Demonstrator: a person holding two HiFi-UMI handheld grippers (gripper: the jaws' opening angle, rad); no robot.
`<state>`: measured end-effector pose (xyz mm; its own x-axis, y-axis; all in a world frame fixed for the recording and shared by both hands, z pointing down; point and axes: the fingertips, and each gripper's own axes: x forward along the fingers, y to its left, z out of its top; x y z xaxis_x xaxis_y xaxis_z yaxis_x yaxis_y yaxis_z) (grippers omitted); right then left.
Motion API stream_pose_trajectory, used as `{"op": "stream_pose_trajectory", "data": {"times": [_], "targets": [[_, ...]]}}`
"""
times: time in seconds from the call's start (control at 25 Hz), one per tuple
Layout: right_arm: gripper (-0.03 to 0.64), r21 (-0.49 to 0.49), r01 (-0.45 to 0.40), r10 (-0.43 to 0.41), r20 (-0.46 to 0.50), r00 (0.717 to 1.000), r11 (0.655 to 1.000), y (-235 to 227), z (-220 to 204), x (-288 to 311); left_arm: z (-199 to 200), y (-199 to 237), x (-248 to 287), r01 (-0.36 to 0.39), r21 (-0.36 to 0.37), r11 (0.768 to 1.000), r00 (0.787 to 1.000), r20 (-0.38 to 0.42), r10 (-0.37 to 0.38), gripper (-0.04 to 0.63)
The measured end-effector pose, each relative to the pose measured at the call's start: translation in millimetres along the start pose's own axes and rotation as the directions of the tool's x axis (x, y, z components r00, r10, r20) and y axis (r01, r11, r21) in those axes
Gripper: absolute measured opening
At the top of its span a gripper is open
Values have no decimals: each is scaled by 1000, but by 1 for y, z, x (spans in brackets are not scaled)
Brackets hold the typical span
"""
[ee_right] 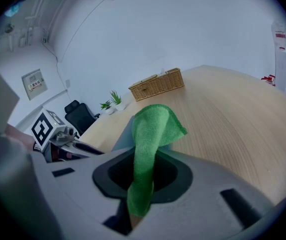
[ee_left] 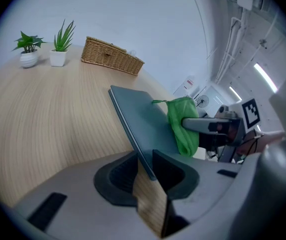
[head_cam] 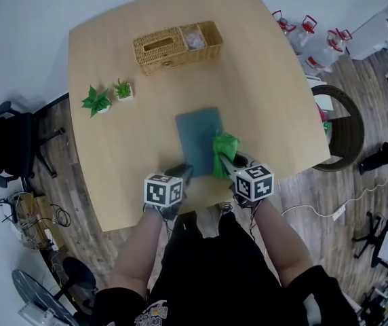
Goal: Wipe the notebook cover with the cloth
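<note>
A dark teal notebook (head_cam: pixel 197 136) lies flat near the table's front edge. My left gripper (head_cam: pixel 180 173) holds its near left corner. In the left gripper view the notebook's edge (ee_left: pixel 133 126) runs straight in between the jaws of the left gripper (ee_left: pixel 144 166), which are shut on it. My right gripper (head_cam: pixel 231 164) is shut on a green cloth (head_cam: pixel 224 151), which bunches over the notebook's right edge. In the right gripper view the cloth (ee_right: pixel 152 129) rises out of the right gripper (ee_right: pixel 142 176) and folds over at the top, hiding most of the notebook.
A wicker basket (head_cam: pixel 177 46) stands at the table's far side. Two small potted plants (head_cam: pixel 109 96) are at the far left. Off the table are a round wicker chair (head_cam: pixel 346 124) and water bottles (head_cam: pixel 309 36) on the right, and an office chair (head_cam: pixel 7 145) on the left.
</note>
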<state>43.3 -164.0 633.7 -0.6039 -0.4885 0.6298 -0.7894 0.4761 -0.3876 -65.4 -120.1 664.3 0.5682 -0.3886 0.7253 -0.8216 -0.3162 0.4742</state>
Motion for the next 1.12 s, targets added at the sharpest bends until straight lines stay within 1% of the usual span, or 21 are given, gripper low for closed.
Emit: {"op": "stream_pose_trajectory", "data": {"times": [0.24, 0.52, 0.84, 1.04, 1.12], "targets": [[64, -50, -75, 75, -1, 997, 996, 36, 24, 27, 0, -1, -1, 5, -7, 1000, 1000, -6, -5, 86], [64, -84, -130, 127, -46, 991, 988, 68, 29, 59, 0, 0, -1, 14, -16, 1000, 1000, -10, -14, 86], [64, -111, -145, 132, -117, 984, 983, 77, 21, 84, 0, 1, 0, 21, -23, 1000, 1000, -15, -21, 84], [64, -173, -117, 87, -172, 981, 978, 77, 14, 92, 0, 3, 0, 23, -25, 999, 1000, -15, -23, 84], [64, -180, -107, 73, -183, 980, 978, 76, 14, 93, 0, 3, 0, 25, -26, 999, 1000, -16, -25, 84]]}}
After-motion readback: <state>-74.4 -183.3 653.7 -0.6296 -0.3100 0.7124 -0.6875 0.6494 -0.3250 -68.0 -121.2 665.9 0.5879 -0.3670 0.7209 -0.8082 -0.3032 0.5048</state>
